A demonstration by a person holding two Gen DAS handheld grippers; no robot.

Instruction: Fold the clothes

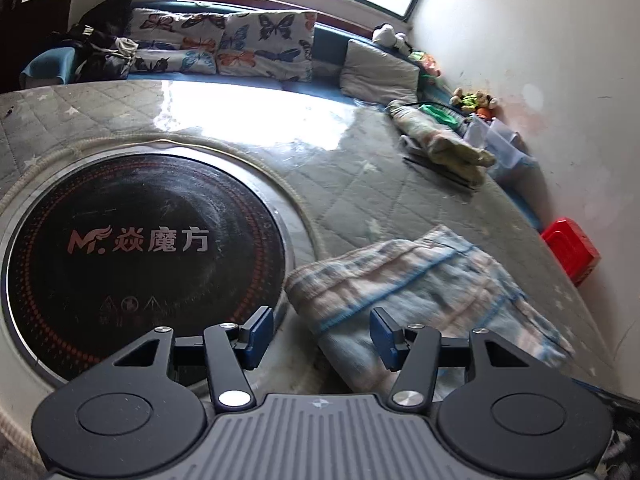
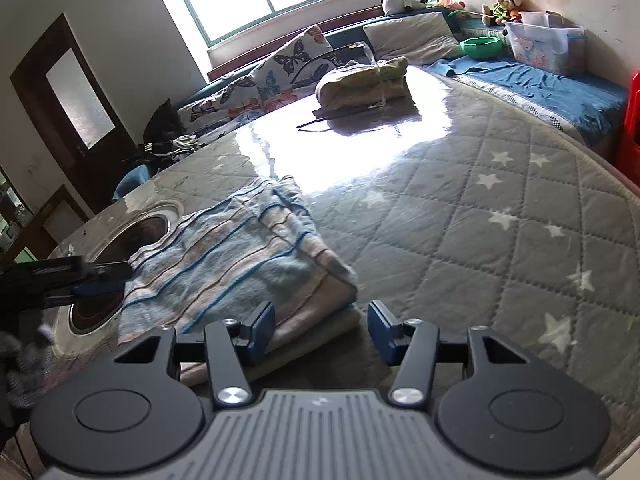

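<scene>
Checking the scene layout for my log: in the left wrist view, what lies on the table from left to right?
Black induction cooktop → striped folded cloth → red box at the table's right edge. The yellowish folded pile sits farther back, so I leave it out.

A round table point(image 2: 500, 184) carries everything; it is covered with a grey quilted cloth with white stars under a glossy clear sheet that glares white in the window light. A black induction cooktop point(image 1: 140, 256) with a metal rim is set into the table, ahead and to the left of the left claw point(image 1: 322, 334). A folded striped garment point(image 2: 240, 256) lies on the table just ahead of both claws, its edge over the cooktop's rim. Far ahead rests a pile of folded clothes point(image 2: 364, 80).
</scene>
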